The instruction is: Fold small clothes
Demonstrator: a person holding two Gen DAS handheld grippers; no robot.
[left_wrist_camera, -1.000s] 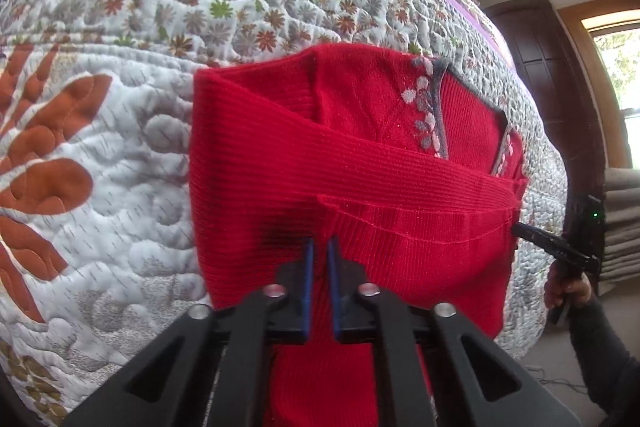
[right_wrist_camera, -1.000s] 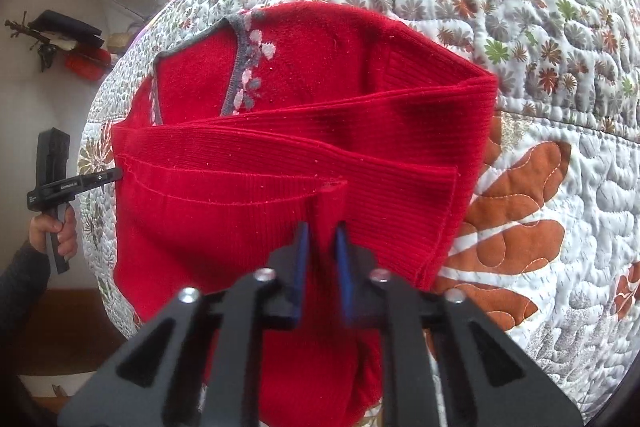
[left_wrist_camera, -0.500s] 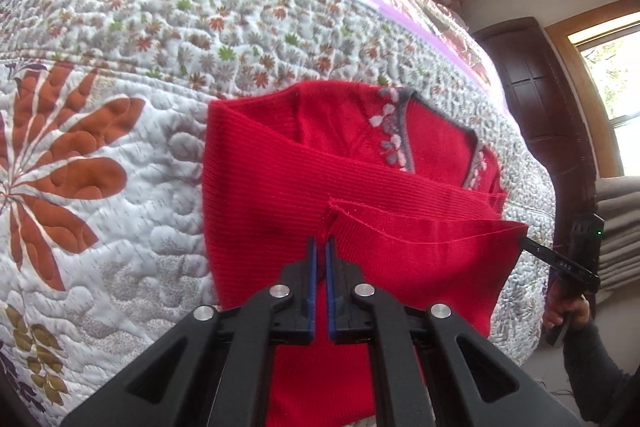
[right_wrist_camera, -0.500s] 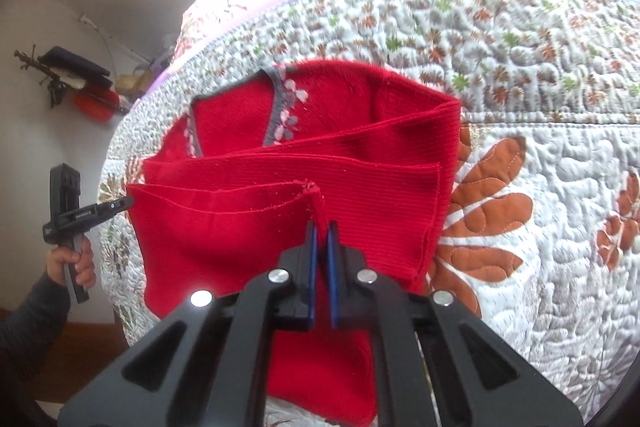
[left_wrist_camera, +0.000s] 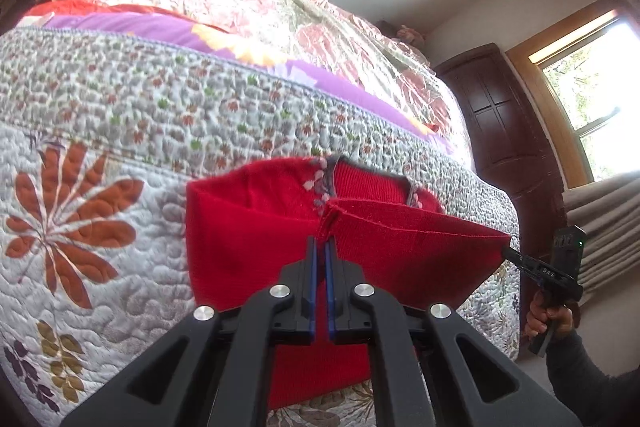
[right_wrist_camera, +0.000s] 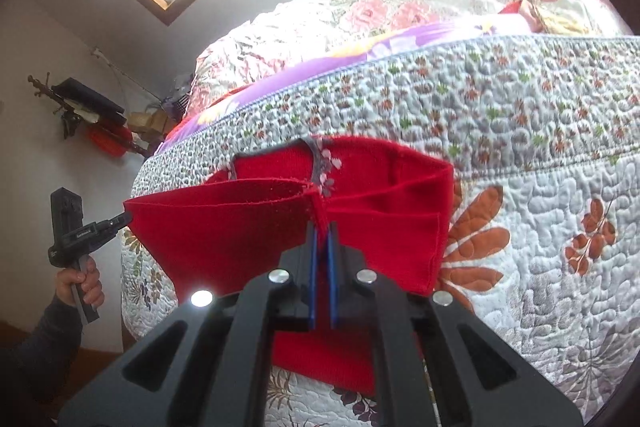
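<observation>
A red knit sweater (left_wrist_camera: 248,227) with a grey, flower-trimmed neckline (left_wrist_camera: 326,183) lies on the quilted bedspread, sleeves folded in. My left gripper (left_wrist_camera: 320,243) is shut on one end of its bottom hem. The right gripper (left_wrist_camera: 506,251), held by a hand, pinches the other end. Between them the hem is lifted and pulled taut above the body, close to the neckline. In the right wrist view my right gripper (right_wrist_camera: 322,227) is shut on the sweater (right_wrist_camera: 380,195). The left gripper (right_wrist_camera: 124,217) grips the far corner there.
The quilt (left_wrist_camera: 100,187) has orange leaf prints and drops off at the near edge. A pink flowered cover (left_wrist_camera: 240,7) is piled further back on the bed. A dark wooden door (left_wrist_camera: 508,131) and a window (left_wrist_camera: 592,87) stand to the right.
Both grippers have raised the hem off the bed and carried it up toward the neckline. The lower half of the sweater now hangs lifted over the body.
</observation>
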